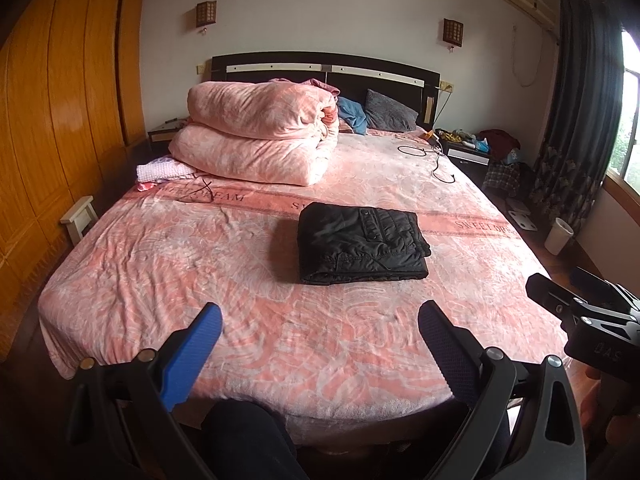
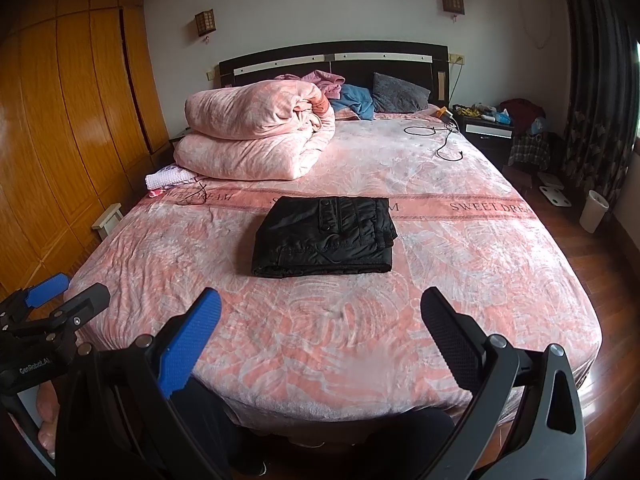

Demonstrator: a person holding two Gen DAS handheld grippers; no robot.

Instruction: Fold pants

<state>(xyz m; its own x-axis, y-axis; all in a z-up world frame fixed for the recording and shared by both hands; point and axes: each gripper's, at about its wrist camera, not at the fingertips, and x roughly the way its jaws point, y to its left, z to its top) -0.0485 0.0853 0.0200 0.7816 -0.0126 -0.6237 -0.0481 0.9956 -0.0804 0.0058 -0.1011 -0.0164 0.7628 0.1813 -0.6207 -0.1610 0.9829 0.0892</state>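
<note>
Now pants lie folded on bed; both grippers (jaws apart) hover.

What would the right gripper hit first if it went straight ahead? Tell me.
Probably the folded black pants. The open right gripper points over bare pink bedsheet toward them, with nothing between. It may touch the sheet first if angled downward; depth is unclear.

The left gripper hangs above the foot of the bed, its fingers spread wide with nothing between them. The right gripper hangs beside it over the same edge, fingers equally wide apart and bare, both pointing toward the headboard
</note>
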